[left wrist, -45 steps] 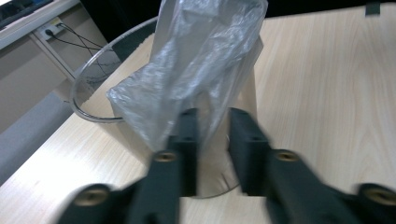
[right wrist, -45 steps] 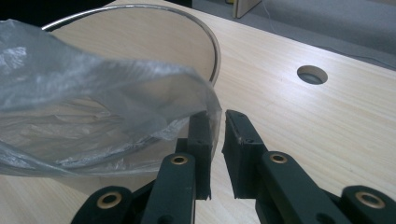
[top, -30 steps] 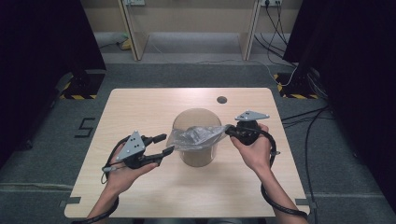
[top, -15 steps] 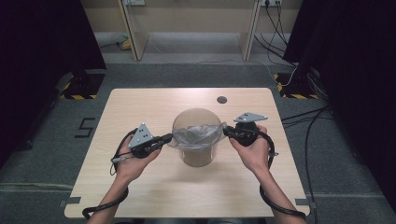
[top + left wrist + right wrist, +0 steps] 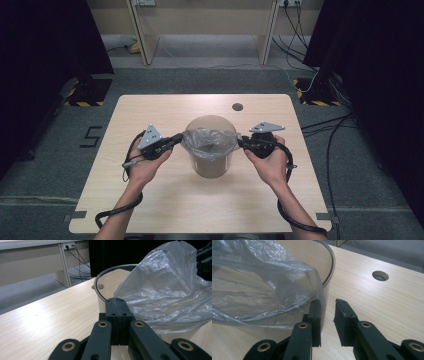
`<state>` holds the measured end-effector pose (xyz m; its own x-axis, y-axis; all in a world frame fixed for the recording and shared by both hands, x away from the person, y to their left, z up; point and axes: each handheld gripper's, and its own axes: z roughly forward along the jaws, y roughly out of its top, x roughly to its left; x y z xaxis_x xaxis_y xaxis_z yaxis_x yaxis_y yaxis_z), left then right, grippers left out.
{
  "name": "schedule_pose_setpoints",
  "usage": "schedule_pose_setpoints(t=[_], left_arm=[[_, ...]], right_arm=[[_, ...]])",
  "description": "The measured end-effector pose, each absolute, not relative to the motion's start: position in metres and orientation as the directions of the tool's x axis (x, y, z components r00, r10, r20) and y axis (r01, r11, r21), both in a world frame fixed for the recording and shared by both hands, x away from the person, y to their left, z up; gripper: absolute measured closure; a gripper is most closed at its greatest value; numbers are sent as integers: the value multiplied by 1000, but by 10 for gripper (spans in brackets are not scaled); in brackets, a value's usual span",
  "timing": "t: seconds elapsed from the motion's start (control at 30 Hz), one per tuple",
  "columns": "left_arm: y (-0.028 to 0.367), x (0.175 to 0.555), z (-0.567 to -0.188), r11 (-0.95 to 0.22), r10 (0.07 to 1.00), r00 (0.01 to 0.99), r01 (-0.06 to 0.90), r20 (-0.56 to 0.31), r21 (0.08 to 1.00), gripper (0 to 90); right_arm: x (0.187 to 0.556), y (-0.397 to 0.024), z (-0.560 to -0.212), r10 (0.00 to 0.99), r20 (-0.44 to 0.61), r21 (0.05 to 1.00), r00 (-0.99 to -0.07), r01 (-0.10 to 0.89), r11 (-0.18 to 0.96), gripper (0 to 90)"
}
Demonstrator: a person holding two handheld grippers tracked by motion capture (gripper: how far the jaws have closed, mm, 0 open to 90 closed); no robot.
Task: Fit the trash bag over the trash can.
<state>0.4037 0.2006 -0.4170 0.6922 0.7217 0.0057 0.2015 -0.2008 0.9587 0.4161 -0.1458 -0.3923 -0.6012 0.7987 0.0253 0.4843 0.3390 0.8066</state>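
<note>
A round beige bin (image 5: 210,167) stands mid-table with a clear plastic bag (image 5: 209,142) spread in its mouth. My left gripper (image 5: 181,138) is at the bin's left rim; in the left gripper view its jaws (image 5: 116,300) are shut together on the bag's edge (image 5: 162,290) just outside the rim (image 5: 100,291). My right gripper (image 5: 240,141) is at the right rim. Its jaws (image 5: 328,303) have just been opening and stand apart. The bag's film (image 5: 262,277) hangs against the left one, and the pads do not press on it.
The wooden table (image 5: 165,200) has a small round hole (image 5: 237,107) behind the bin, toward the far edge. Cables trail from both grippers along the forearms. Beyond the table are grey floor, a desk frame and dark curtains on both sides.
My left gripper has moved right to the bin's rim and closed on the bag's edge. The right hand has stayed put while its jaws parted. The bag's mouth now lies stretched wider.
</note>
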Motion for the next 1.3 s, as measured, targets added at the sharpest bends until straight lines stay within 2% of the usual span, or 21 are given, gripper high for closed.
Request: schedule_pose_setpoints(t=[0.17, 0.27, 0.33, 0.4, 0.5, 0.67, 0.97, 1.3], left_arm=[[208, 391, -413, -156, 724, 689, 190, -19, 969, 611], [213, 377, -406, -147, 722, 692, 165, -8, 975, 528], [213, 366, -402, -168, 714, 700, 136, 25, 976, 514], [209, 351, -396, -221, 678, 728, 75, 98, 972, 531], [194, 339, -392, -269, 593, 791, 21, 149, 963, 588], [174, 344, -394, -332, 529, 825, -17, 201, 943, 628], [159, 363, -397, -396, 477, 852, -11, 216, 918, 674], [159, 361, -399, -442, 423, 865, -61, 268, 895, 853]], right_arm=[[413, -150, -390, 799, 29, 812, -600, 481, 332, 734], [410, -152, -387, 799, 37, 815, -601, 481, 324, 725], [409, -153, -384, 800, 39, 820, -599, 477, 317, 724], [408, -154, -382, 800, 34, 824, -599, 470, 317, 724], [408, -152, -380, 799, 33, 824, -600, 469, 318, 723], [408, -150, -379, 799, 34, 823, -600, 470, 318, 724], [410, -147, -379, 793, 35, 821, -608, 470, 324, 726], [410, -148, -381, 794, 39, 819, -607, 474, 322, 729]])
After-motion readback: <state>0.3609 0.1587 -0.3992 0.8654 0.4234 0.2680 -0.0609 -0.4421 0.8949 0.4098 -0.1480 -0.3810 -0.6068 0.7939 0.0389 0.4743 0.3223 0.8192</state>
